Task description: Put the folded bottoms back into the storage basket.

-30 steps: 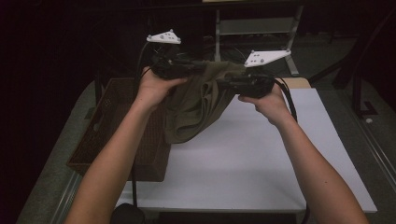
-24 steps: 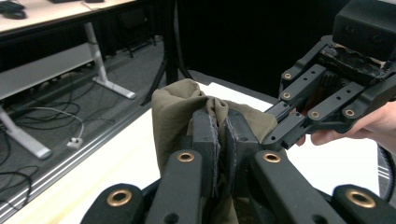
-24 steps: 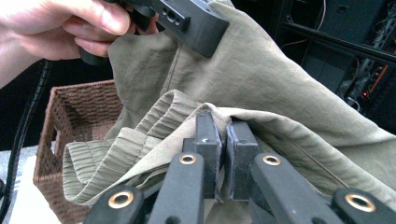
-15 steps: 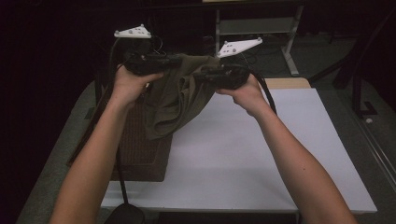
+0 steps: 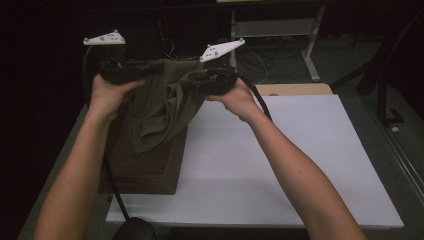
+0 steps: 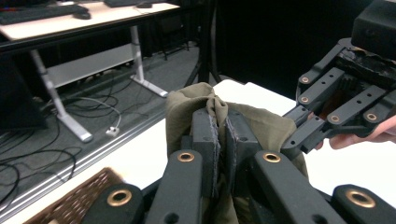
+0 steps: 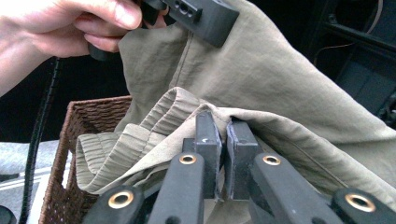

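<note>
The item in hand is an olive-green garment of thin, matte woven cloth, creased and bunched along its top edge. It hangs in the air between the two grippers, above a dark brown wicker basket at the left of the white table top; its lower folds droop toward the basket, but contact with the weave cannot be judged.

The left gripper and the right gripper each pinch the cloth's upper edge. In the left gripper view the two black jaws are pressed together on a puckered tuft of fabric; the pads are flat, rectangular and scuffed along their edges. In the right gripper view the jaws are likewise closed on a fold.

The right gripper view adds a ribbed, gathered band, apparently elasticated, along one hem, a stitched seam, and the basket's woven wall. The left gripper view adds the other gripper's hinged black linkage with brass-coloured pivots, close beside the cloth. The high view gives the grey three-cornered plates and both bare forearms.
</note>
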A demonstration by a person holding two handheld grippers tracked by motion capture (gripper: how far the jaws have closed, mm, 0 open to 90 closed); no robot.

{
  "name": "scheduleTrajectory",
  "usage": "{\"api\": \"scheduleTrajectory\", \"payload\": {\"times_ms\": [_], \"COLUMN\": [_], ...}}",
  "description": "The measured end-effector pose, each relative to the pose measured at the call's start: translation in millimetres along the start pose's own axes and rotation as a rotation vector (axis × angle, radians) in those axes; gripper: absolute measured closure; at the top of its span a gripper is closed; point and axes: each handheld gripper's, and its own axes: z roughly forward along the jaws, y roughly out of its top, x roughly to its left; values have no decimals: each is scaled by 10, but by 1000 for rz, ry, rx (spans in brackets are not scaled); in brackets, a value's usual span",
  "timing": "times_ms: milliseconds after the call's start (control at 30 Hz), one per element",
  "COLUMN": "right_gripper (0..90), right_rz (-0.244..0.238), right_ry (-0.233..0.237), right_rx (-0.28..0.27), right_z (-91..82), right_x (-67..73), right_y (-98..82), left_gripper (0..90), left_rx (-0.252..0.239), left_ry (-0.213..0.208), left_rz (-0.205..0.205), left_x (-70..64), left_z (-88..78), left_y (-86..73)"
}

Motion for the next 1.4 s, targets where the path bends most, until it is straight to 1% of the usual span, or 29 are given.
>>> {"api": "scheduleTrajectory", "payload": {"times_ms": [167,300,533,733,833,1000,1100,1267,1300,1400], "right_gripper": [849,849,849,849,849,849,849,849,849,849], "right_rz": [-6,0,5,12,16,17,11,9,8,14], "right_ry": [26,48,86,114,127,144,156,174,178,188], "right_rx": [16,25,37,63,73,105,124,151,159,181], "right_z": [216,383,656,856,944,1068,1136,1234,1251,1307], "right_x": [50,87,150,202,224,281,325,388,398,410], "right_y": [30,32,8,-36,-72,-128,-158,-242,-264,-343], "left_gripper": [842,842,842,842,842,842,842,842,843,843], "left_rx": [11,18,23,43,51,69,89,121,127,146], "left_ry": [39,70,108,137,151,181,199,235,248,267], "left_rz": [-25,-45,-83,-100,-114,-140,-152,-176,-180,-185], "left_x": [141,236,381,477,525,613,665,751,766,800], "left_z": [-170,-300,-477,-578,-612,-667,-682,-665,-655,-627], "left_y": [-136,-255,-438,-574,-644,-783,-876,-1013,-1039,-1092]}}
